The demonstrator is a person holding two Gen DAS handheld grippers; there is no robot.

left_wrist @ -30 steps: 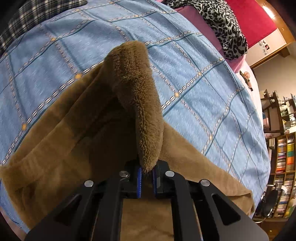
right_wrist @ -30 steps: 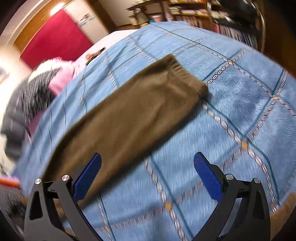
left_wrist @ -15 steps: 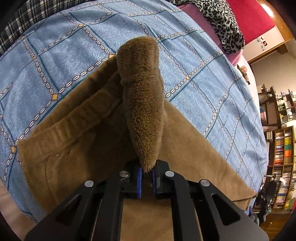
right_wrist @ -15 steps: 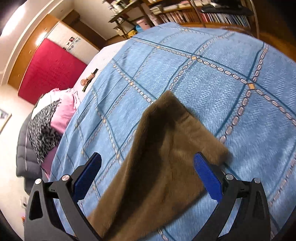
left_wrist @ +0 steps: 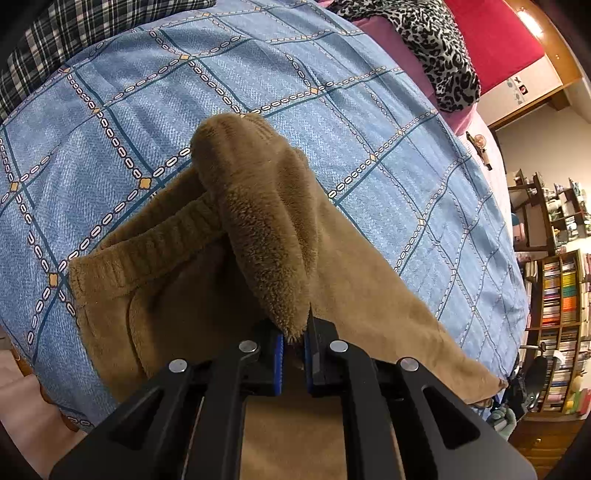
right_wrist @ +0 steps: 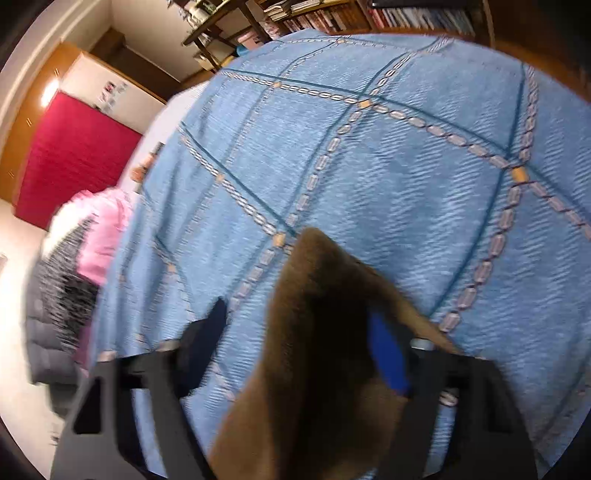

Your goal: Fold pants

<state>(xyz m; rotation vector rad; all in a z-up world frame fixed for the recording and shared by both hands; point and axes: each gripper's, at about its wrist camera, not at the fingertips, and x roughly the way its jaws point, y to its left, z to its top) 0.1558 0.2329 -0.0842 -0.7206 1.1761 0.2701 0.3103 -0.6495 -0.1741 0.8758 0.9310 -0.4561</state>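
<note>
Brown fleece pants [left_wrist: 177, 295] lie on a blue checked bedspread [left_wrist: 332, 110], the ribbed waistband to the left. My left gripper [left_wrist: 293, 343] is shut on a lifted fold of the pants [left_wrist: 258, 229], which stands up from the jaws toward the waistband. In the blurred right wrist view, the end of a pant leg [right_wrist: 314, 350] rises between the fingers of my right gripper [right_wrist: 299, 332], whose jaws are closing. The blue right pad [right_wrist: 386, 354] is against the cloth. The left finger [right_wrist: 214, 325] stands apart from it, with bedspread [right_wrist: 369, 166] showing between.
A leopard-print cloth [left_wrist: 436, 48] and pink bedding [right_wrist: 103, 229] lie at the head of the bed. Plaid cloth [left_wrist: 74, 33] covers the far left corner. Bookshelves [left_wrist: 557, 295] stand beyond the bed. The bed's edge runs along the lower left [left_wrist: 55, 398].
The left gripper has carried its fold across the bed, and the waistband now shows fully. The right gripper has come down over the leg end and its jaws have narrowed around it.
</note>
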